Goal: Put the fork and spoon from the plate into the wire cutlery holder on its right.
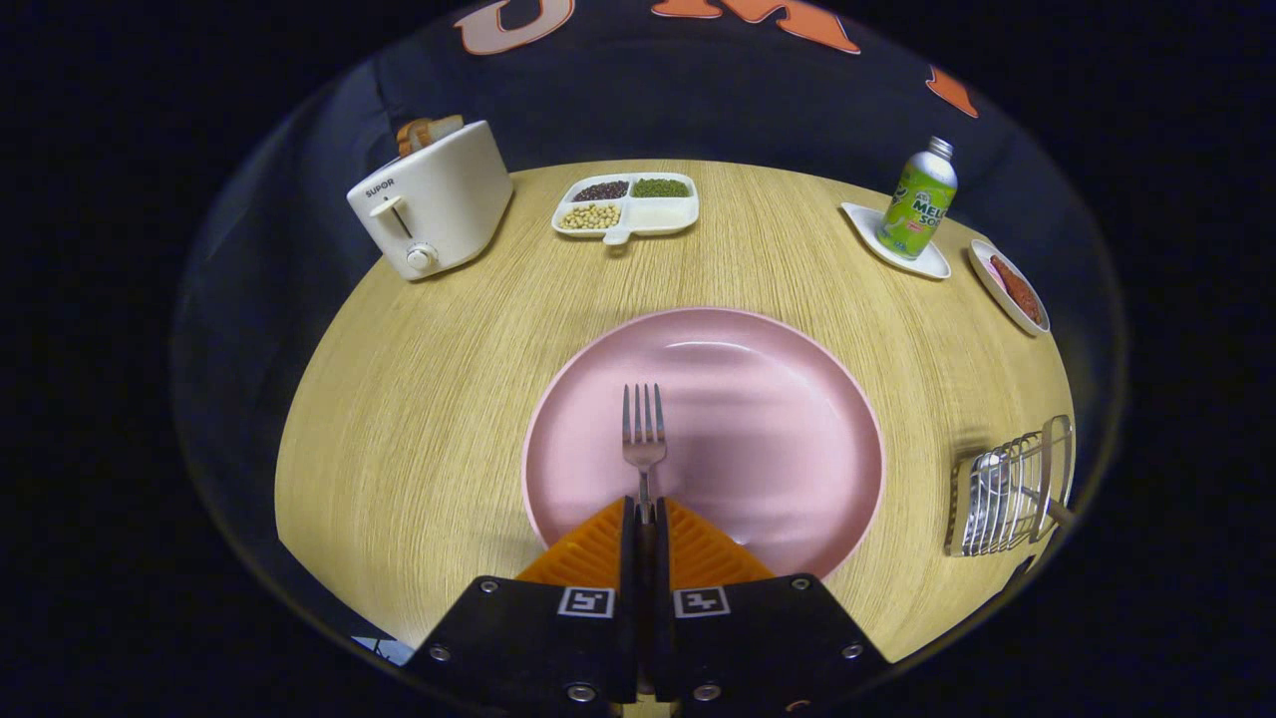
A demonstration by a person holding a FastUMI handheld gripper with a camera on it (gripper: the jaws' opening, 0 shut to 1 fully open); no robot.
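A metal fork points away from me over the pink plate, its tines beyond my fingertips. My gripper is shut on the fork's handle, both fingers pressed against it; the handle runs back between them and is hidden. Whether the fork touches the plate or hangs just above it I cannot tell. The wire cutlery holder stands on the table to the right of the plate, with the spoon inside it, bowl showing behind the wires.
On the round wooden table beyond the plate stand a white toaster with bread, a divided dish of beans, a green bottle on a white coaster, and a small dish with red food.
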